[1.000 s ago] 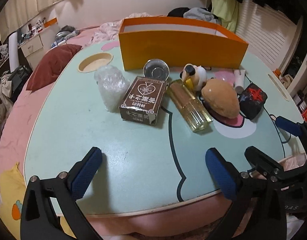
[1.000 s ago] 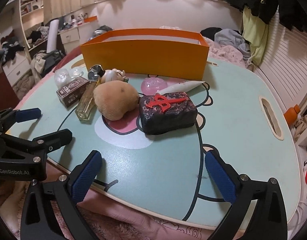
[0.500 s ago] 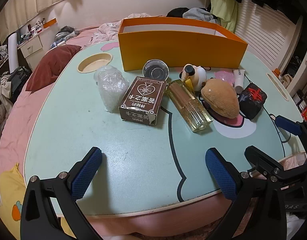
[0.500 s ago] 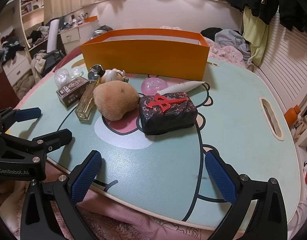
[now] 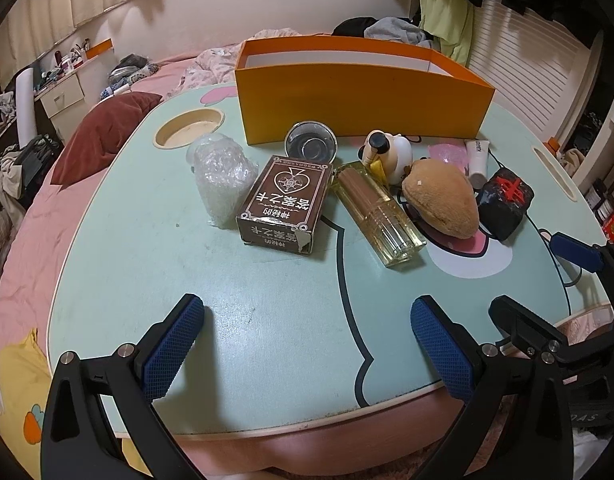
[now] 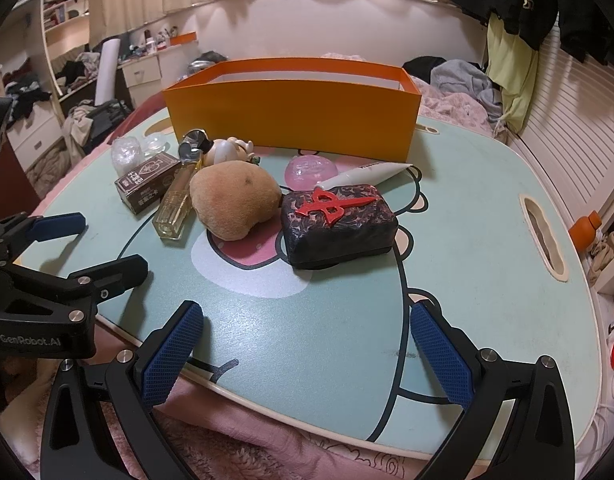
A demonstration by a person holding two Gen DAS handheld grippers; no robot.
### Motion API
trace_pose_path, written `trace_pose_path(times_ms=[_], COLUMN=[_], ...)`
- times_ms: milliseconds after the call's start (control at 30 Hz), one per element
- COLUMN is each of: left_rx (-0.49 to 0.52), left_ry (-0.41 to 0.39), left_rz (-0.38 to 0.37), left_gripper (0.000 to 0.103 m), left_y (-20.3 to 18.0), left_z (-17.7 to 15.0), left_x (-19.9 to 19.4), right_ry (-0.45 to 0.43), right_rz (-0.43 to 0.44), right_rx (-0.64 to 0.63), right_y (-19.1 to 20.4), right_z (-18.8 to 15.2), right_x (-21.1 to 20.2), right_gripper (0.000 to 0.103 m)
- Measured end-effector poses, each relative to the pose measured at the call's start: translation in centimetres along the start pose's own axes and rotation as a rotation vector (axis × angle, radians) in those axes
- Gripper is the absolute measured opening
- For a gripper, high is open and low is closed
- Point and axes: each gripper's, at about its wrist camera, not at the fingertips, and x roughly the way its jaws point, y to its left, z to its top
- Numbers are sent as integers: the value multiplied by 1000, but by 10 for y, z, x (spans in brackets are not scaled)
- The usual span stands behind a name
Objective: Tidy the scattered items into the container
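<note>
Scattered items (image 5: pixel 387 196) lie well beyond both grippers' spread jaws.

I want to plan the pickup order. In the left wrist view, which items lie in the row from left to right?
bubble wrap bundle → brown card box → glass bottle → brown plush → black block with red mark

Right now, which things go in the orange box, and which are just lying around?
For the job: orange box, brown card box, glass bottle, plush toy, dark block with red symbol, white tube, bubble wrap.

Just lying about: red pillow, clothes, orange bottle.
</note>
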Motion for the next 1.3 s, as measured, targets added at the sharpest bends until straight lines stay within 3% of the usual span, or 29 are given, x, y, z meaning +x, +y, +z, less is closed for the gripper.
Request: trace_pose_path(times_ms=[333, 600, 767, 833, 867, 900, 967, 1067, 1133, 1233, 1300], left_rx=[6, 8, -15, -65, -94, -115, -115, -69, -50, -112, -118], left_ry=[-12, -11, -10, -40, -57, -64, -70, -140, -212, -239, -251], left_rz=[-6, -9, -28, -64, -74, -70, -30, 55, 12, -78, -69], left_gripper=[103, 103, 102, 88, 66, 56, 56, 56, 56, 56, 56], left_y=[0, 0, 7, 18, 24, 30, 37, 41, 44, 55, 59], left_z=[1, -1, -3, -4, -4, -3, -1, -3, -3, 3, 8], left_x=[1, 0, -4, -10, -13, -14, -15, -20, -28, -38, -40], right_ry=[-10, -16, -20, -24, -25, -28, -49, -53, -57, -69, -73], right_rz=[12, 83, 72, 57, 55, 51, 54, 58, 61, 68, 77], right_rx=[-23, -102, -88, -78, -74, -75, -78, -84, -82, -80, -78], right_y=[1, 14, 14, 13, 12, 13, 14, 15, 14, 13, 12], right_z=[0, -1, -1, -2, -2, -2, -1, -1, -2, -1, -1], right_x=[-1, 1, 2, 1, 1, 1, -2, -3, -3, -4, -4], right_gripper=[103, 103, 103, 103, 102, 101, 78, 72, 70, 51, 43])
